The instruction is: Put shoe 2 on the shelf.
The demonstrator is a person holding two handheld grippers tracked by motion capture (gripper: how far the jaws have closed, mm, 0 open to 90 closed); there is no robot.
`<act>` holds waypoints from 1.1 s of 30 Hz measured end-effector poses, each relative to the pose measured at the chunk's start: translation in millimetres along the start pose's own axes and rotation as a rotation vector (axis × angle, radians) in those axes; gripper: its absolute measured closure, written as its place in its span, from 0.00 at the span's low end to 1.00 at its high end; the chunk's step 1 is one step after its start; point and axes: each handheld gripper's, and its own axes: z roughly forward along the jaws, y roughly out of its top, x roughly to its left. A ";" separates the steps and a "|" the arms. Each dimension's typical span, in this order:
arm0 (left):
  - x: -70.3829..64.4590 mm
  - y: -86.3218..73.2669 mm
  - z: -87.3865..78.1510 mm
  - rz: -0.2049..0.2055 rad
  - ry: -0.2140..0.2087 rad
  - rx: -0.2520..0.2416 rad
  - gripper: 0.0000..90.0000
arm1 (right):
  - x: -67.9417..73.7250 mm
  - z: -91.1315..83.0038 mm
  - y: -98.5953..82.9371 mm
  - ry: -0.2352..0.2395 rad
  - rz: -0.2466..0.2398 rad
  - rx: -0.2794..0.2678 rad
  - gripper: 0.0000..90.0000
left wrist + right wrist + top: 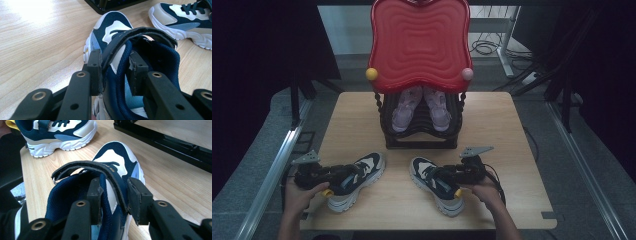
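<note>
Light wooden tabletop (507, 150), dark surroundings, grey floor. Left gripper (343, 175), near the left front edge: jaws pressed onto the collar wall of the left navy-and-white strap sneaker (357, 180), one jaw outside, one inside; shoe rests on the table, toe pointing toward the rack. Centre back: black tiered shoe rack (419, 127) with red wavy plastic top (419, 42), holding a pair of lilac sneakers (419, 107). Right gripper (443, 178) pinches the collar and strap of the right navy-and-white strap sneaker (434, 185), sole on the table.
</note>
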 end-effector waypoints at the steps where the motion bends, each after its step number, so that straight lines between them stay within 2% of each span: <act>1: -0.2 0.0 -0.1 0.000 0.000 0.001 0.76 | 1.0 -0.3 0.0 -0.006 -0.005 0.001 0.75; 8: 0.0 -0.1 -0.3 -0.021 -0.001 -0.001 0.77 | 4.3 -1.9 -1.7 -0.028 -0.007 -0.014 0.77; 13: -3.9 3.0 -2.0 -0.055 0.014 -0.006 0.78 | 1.6 -5.7 -4.9 -0.040 0.022 -0.037 0.78; 20: -9.8 7.1 -9.5 -0.079 -0.004 -0.062 0.78 | 1.1 -15.7 -11.0 -0.064 0.034 -0.091 0.78; 25: -13.9 9.0 -7.3 -0.089 -0.010 -0.054 0.78 | -0.5 -21.8 -14.2 -0.050 0.062 -0.147 0.77; 28: -15.3 9.7 -6.2 -0.090 -0.013 -0.059 0.78 | -1.0 -24.9 -16.1 -0.057 0.071 -0.172 0.77; 33: -19.8 10.3 -2.7 -0.098 -0.008 -0.090 0.78 | -2.2 -28.9 -20.4 -0.062 0.079 -0.207 0.77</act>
